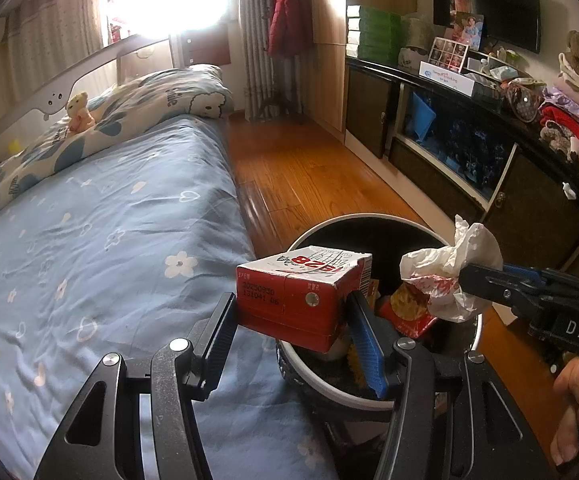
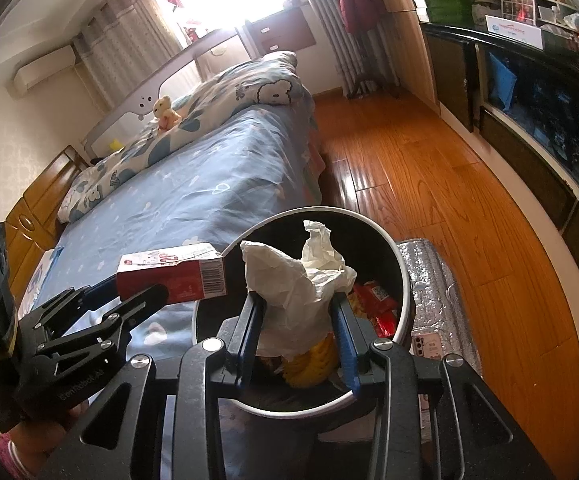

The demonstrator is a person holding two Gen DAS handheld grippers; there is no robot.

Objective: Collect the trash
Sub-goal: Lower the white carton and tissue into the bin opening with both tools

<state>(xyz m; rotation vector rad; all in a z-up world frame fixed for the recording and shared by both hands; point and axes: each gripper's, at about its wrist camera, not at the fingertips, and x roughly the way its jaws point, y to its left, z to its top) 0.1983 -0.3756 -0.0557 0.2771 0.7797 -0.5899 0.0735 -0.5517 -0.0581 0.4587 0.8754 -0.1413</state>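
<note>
While both pieces hang above the trash bin (image 2: pixel 403 280), the step in hand looks like the drop, and doing it well is mostly about where each load sits relative to the bin's rim.

Left gripper (image 1: pixel 291 312): jaws about half open, clamped on the sides of a red-and-white drink carton (image 1: pixel 303 292). The carton sits over the bin's bed-side rim, only partly over the opening; part of it overhangs the blue bedsheet (image 1: pixel 109 220). I'd shift it toward the bin's centre before letting go, otherwise it may tip off the rim and land on the bed.

Right gripper (image 2: pixel 297 328): jaws narrower, pinching a crumpled white plastic bag w/ red print (image 2: pixel 293 288). It hangs well inside the rim, right over the bin's contents, i.e. red snack wrappers (image 2: pixel 381 308) and something yellow (image 2: pixel 313 364). It's good to release as is.

Tips:
- The bag is light and may cling to the pads, so open wide and maybe give it a small shake.
- The carton is rigid and should fall clean once the jaws part.
- The bin looks fairly full, so lower both closer to the contents before release; that cuts bounce-out.
- A phone (image 2: pixel 429 346) lies on the silver-wrapped box just beside the bin, away from the bed; it's not trash.
</note>
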